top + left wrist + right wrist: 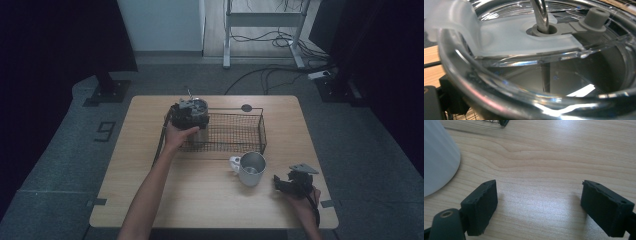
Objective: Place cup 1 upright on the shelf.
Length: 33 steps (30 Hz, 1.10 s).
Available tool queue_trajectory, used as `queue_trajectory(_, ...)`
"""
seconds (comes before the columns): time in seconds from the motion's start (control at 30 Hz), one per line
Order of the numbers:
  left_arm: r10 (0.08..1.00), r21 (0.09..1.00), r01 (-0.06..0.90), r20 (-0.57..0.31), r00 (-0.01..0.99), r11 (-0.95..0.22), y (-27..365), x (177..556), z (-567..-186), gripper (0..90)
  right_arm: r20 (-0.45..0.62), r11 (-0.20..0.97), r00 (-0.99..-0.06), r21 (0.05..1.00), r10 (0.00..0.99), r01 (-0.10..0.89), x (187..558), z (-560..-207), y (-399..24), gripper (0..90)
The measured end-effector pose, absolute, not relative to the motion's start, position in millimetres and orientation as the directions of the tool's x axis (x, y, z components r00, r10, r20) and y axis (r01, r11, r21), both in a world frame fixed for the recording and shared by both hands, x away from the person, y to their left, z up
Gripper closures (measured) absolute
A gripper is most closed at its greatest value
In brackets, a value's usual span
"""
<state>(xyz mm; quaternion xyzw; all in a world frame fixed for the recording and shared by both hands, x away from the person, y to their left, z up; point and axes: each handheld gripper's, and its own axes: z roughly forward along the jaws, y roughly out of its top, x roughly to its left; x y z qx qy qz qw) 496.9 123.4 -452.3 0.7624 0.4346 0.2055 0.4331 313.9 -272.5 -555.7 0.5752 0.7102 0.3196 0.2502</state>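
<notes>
Dim grey carpet surrounds the pale wooden surface, with cables trailing across the floor beyond its far edge. On the surface sits a black rectangular wire-mesh basket, and at the basket's left end the left tongs sit against a shiny metal tumbler with a clear plastic lid, the person's left hand wrapped around the tool from the near side. In the left gripper view the clear lid is pressed up close to the camera: a frosted sliding tab lies across it, a metal straw stands in the grey ring at its middle, and a grey plug sits off to one side. From these pictures I cannot tell whether the left tongs are clamped on the tumbler or merely set wide around it. Near the front of the surface, just outside the basket, stands an open silver metal mug with a white handle, its handle turned to the left. Near that mug, to its right, the right tongs rest low near the front right corner. In the right gripper view the right tongs show two black pads spread well apart over bare wood with nothing between them, and the mug's pale side rises at the left edge, apart from the pads.
</notes>
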Motion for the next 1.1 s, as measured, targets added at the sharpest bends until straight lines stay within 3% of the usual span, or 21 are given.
queue_trajectory(1.1, 0.839, 0.828, 0.49, -0.047, 0.543, -0.271, 122.3, 487.3, -467.9, 3.6, 0.012, 0.134, -0.213, 0.742, 0.977, 0.657, 313.9, -555.6, -272.3, 14.0)
